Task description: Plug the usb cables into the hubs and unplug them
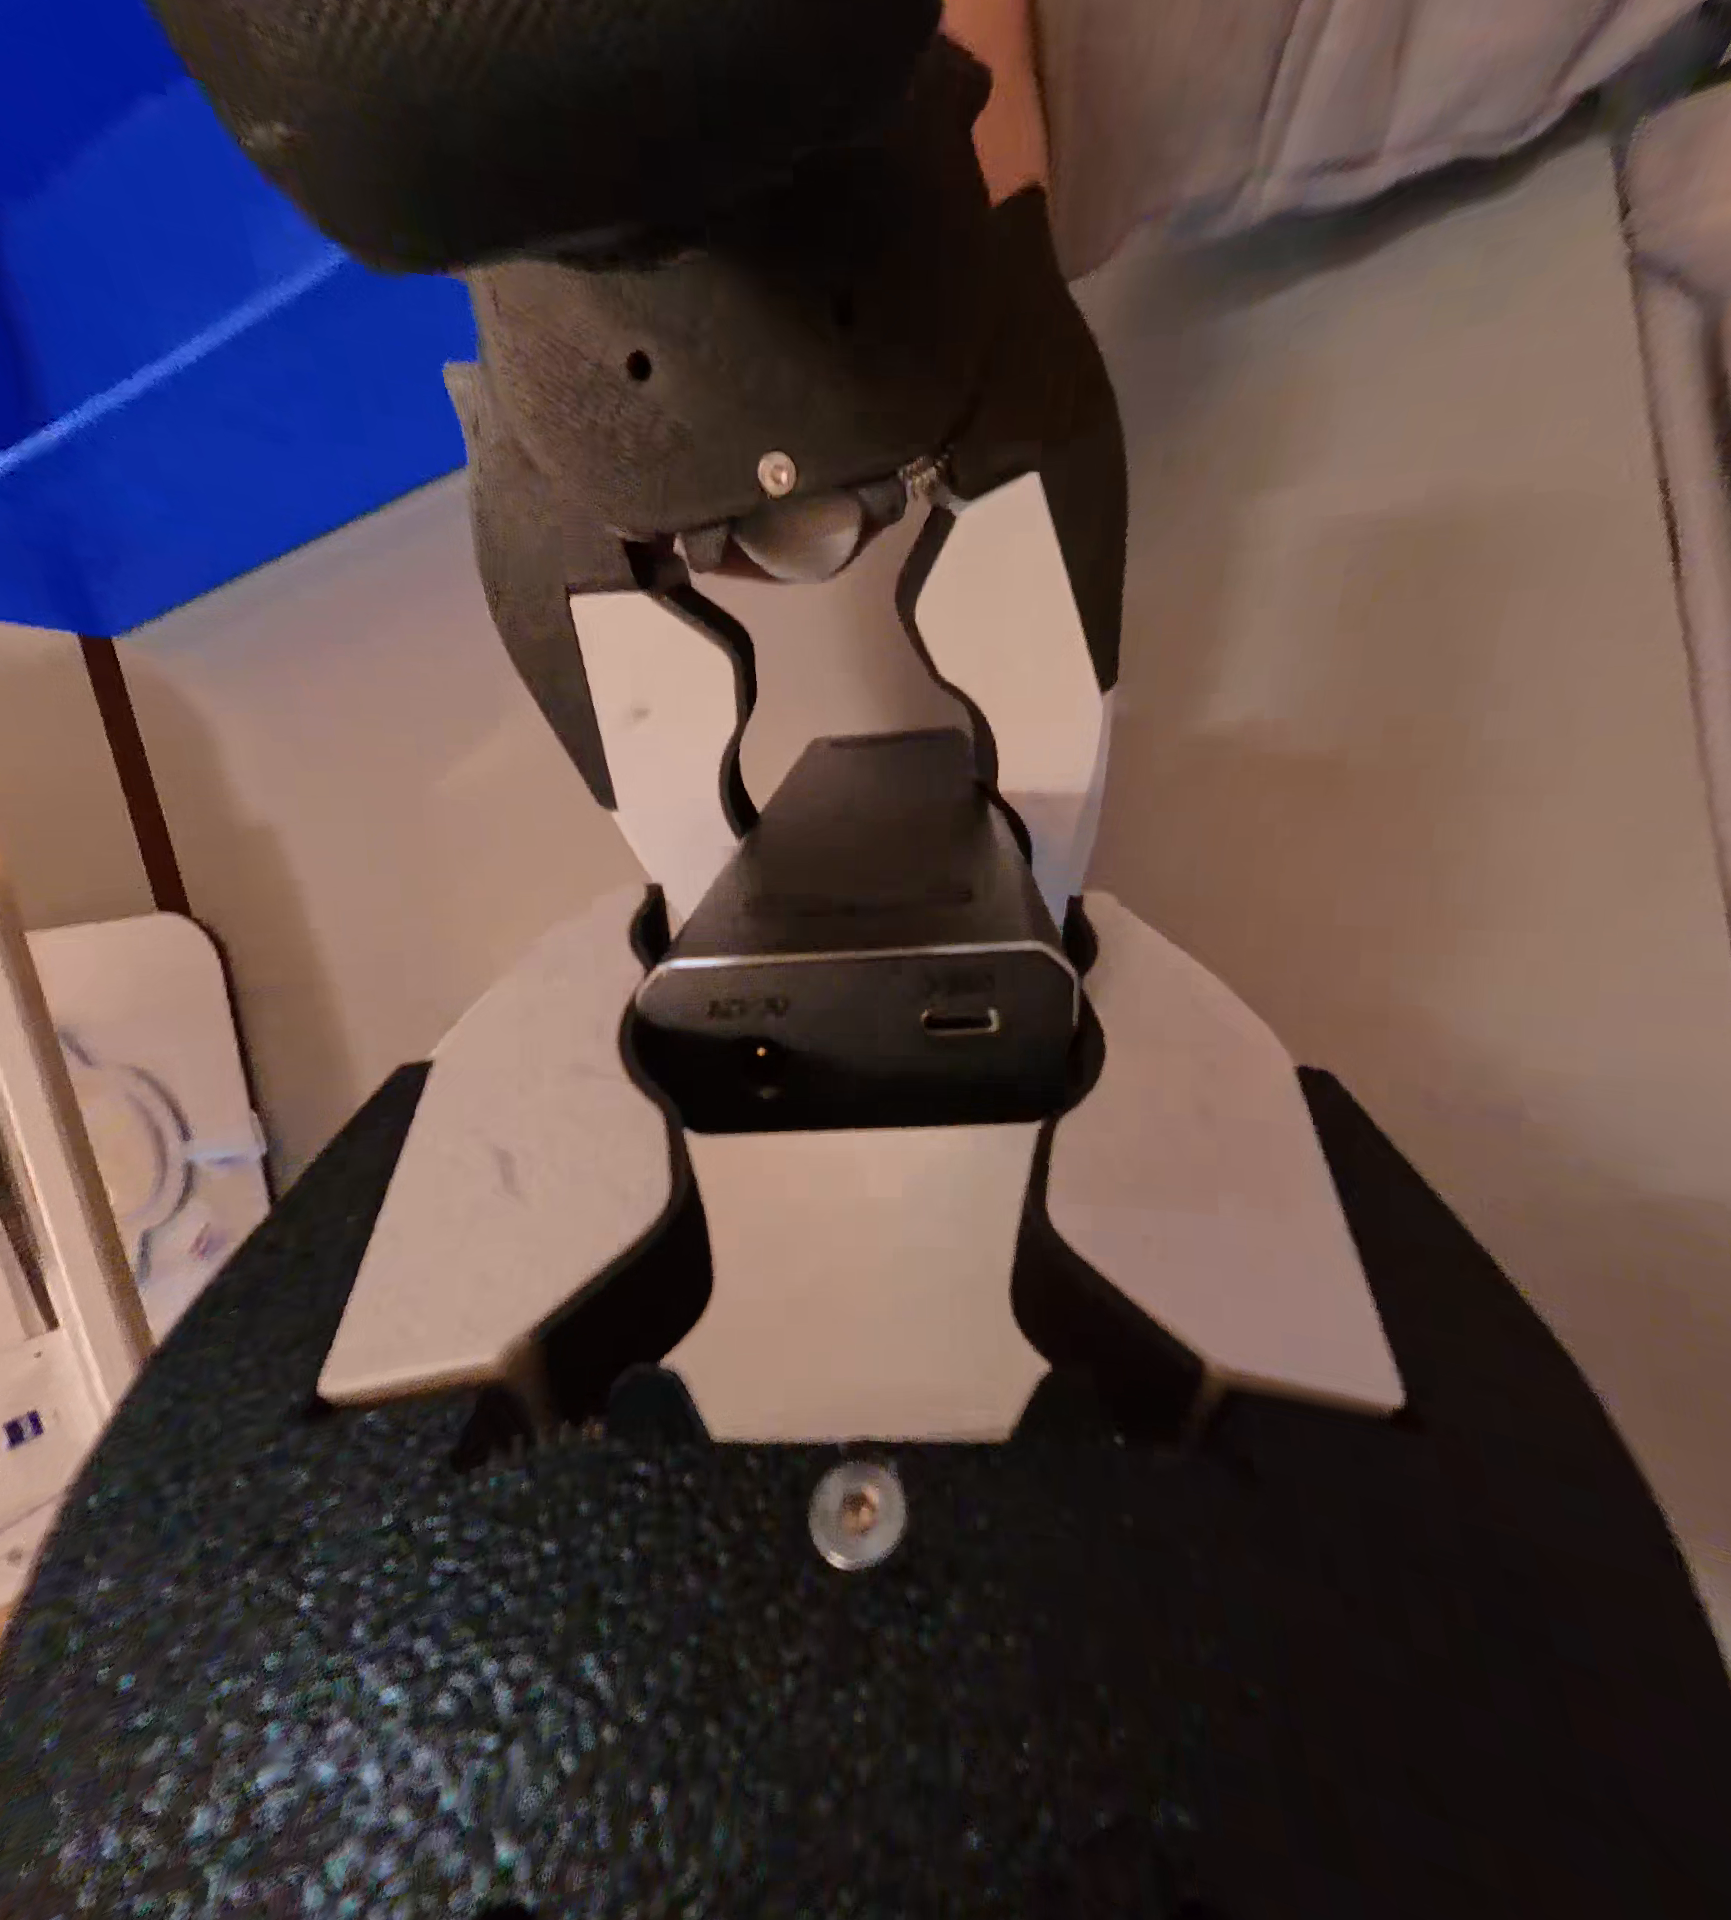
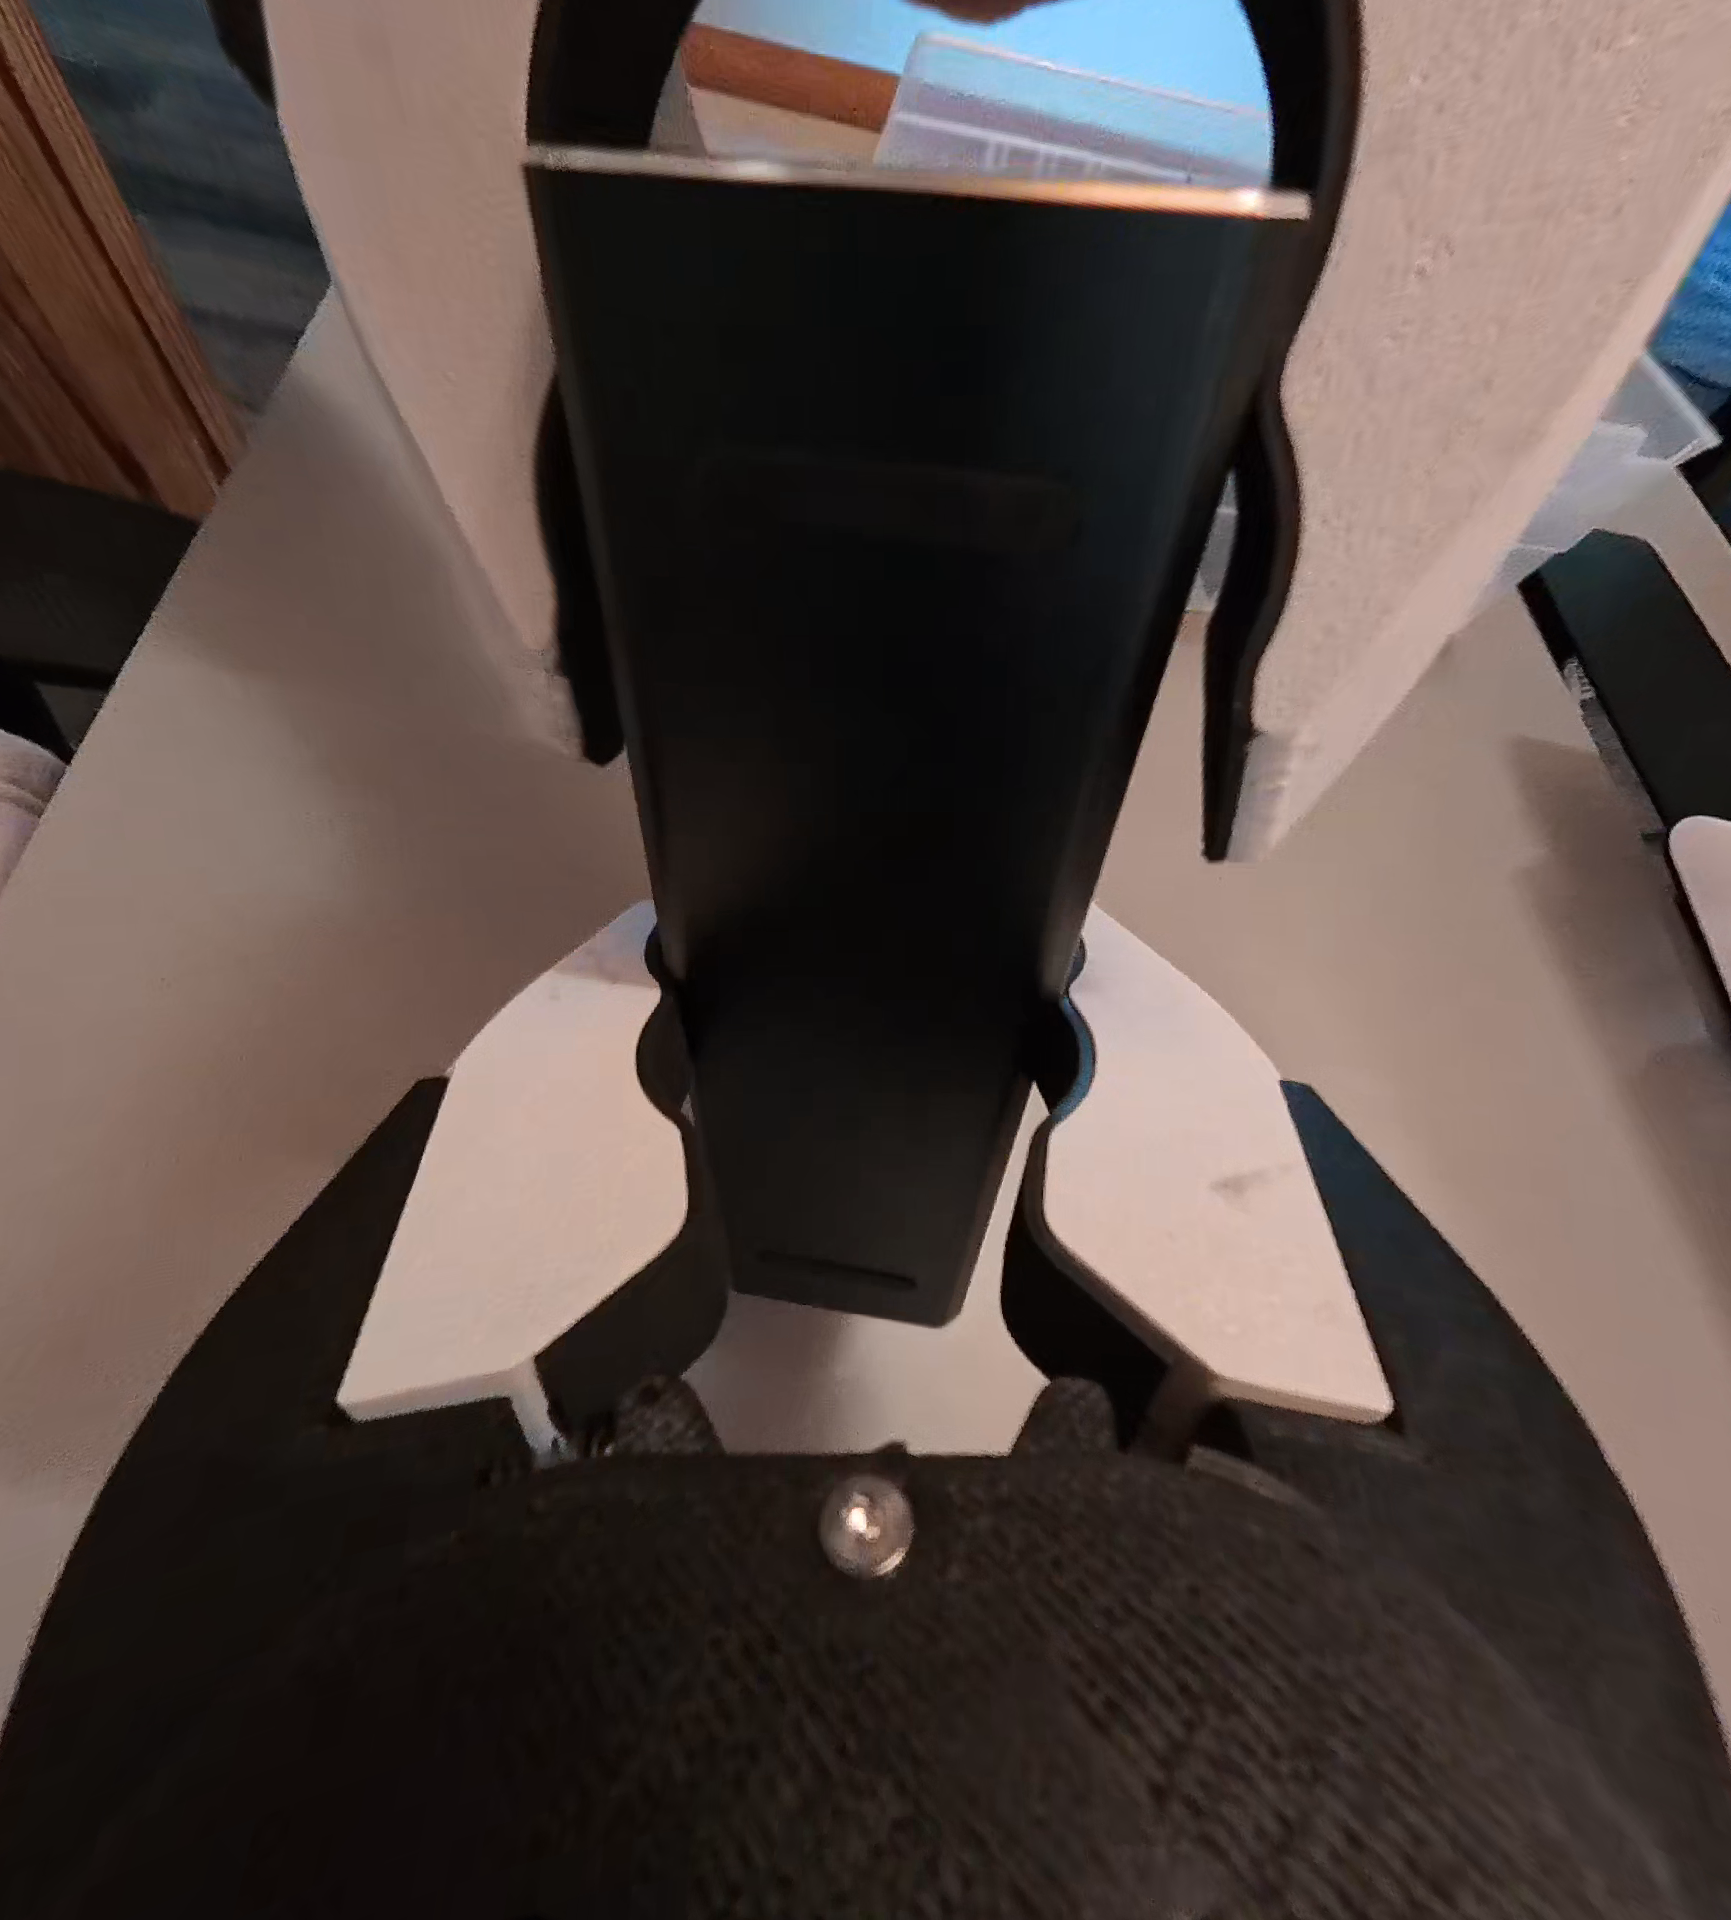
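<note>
Matte black with a thin metal rim at its end face, the hub (image 1: 856, 997) hangs in the air between both tools, above the pale table (image 1: 1360, 779). The left gripper (image 1: 866, 1023) has its jaws clamped on the end that carries the small ports; the right gripper (image 2: 856, 1013) has its jaws pinched on the opposite end, so each faces the other along the body. The hub looks rigid, light and smooth-sided, likely to slip if squeezed weakly; its long flat flanks seem the best hold. No cable is visible. A blue bin (image 1: 113, 364) stands behind.
</note>
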